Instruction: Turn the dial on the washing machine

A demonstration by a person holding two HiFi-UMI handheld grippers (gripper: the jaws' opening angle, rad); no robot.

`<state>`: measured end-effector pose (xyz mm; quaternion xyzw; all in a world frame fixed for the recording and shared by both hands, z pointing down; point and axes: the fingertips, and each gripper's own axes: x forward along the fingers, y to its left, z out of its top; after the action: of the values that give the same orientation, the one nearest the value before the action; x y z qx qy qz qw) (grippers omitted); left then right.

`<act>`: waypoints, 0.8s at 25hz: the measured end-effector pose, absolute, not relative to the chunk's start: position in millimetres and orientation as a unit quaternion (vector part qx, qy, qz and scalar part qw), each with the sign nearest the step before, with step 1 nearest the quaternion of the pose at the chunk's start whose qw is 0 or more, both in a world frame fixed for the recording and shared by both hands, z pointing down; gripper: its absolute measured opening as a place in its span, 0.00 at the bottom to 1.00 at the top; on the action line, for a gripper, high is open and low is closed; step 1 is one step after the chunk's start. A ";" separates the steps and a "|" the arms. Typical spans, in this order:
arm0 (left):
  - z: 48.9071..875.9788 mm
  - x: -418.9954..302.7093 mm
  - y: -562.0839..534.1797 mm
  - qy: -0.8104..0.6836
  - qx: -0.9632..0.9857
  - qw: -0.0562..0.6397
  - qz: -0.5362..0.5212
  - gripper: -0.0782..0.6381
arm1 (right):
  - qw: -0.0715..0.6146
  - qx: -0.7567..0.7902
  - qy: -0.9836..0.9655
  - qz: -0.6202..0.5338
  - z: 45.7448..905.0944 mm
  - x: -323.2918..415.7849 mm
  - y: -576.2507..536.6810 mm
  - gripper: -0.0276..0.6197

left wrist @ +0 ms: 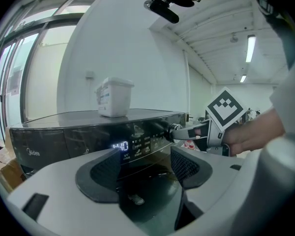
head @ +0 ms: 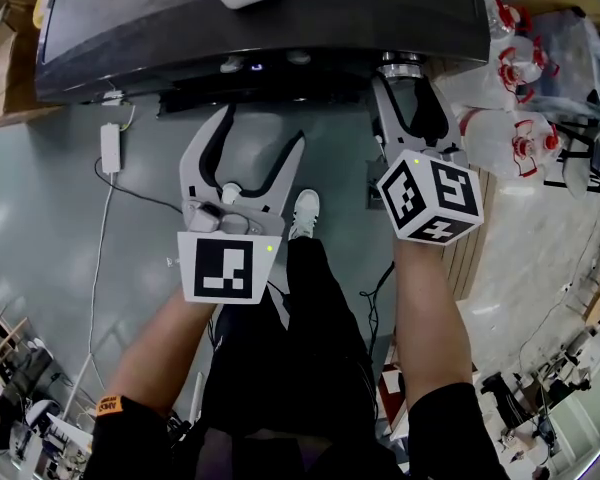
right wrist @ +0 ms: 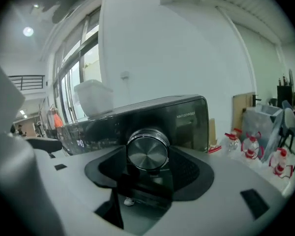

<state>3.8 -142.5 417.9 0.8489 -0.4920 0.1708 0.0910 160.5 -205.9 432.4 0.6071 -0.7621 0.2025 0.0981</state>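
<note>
The dial (right wrist: 147,151) is brushed metal with a shiny rim. The washing machine (right wrist: 187,124) has a dark, glossy, smooth front panel. A tub (left wrist: 113,97) on its top is white plastic. The floor (head: 40,228) is smooth, glossy grey.

Head cam: steeply down onto washing machine (head: 280,28) top. Gripper cams: low, facing its front panel (right one v. close to dial (right wrist: 147,152)). Shared by all: machine top.

Grey floor (head: 40,218) bears the washing machine (head: 280,23) and bottles (head: 520,138); a white tub (left wrist: 113,97) sits on the machine
</note>
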 end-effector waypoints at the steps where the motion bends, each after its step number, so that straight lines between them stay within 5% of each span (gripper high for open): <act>1: 417.6 4.5 -143.0 -0.492 0.849 0.092 0.170 0.54 | 0.086 0.604 -0.763 0.215 432.4 161.3 -206.1 0.48; 6: 414.1 7.3 -144.7 -0.493 0.849 0.089 0.171 0.54 | 0.105 0.596 -0.771 0.198 431.3 160.9 -205.6 0.49; 14: 411.5 5.8 -145.6 -0.497 0.846 0.085 0.172 0.54 | 0.295 0.589 -0.752 -0.010 435.5 147.5 -201.9 0.53; 20: 414.1 0.5 -145.7 -0.500 0.844 0.082 0.177 0.54 | 0.320 0.596 -0.736 -0.032 438.5 151.4 -206.9 0.51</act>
<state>0.5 -145.7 414.1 0.8439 -0.4998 0.1768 0.0822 151.4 -206.9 438.5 0.5955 -0.7360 -0.0321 0.3202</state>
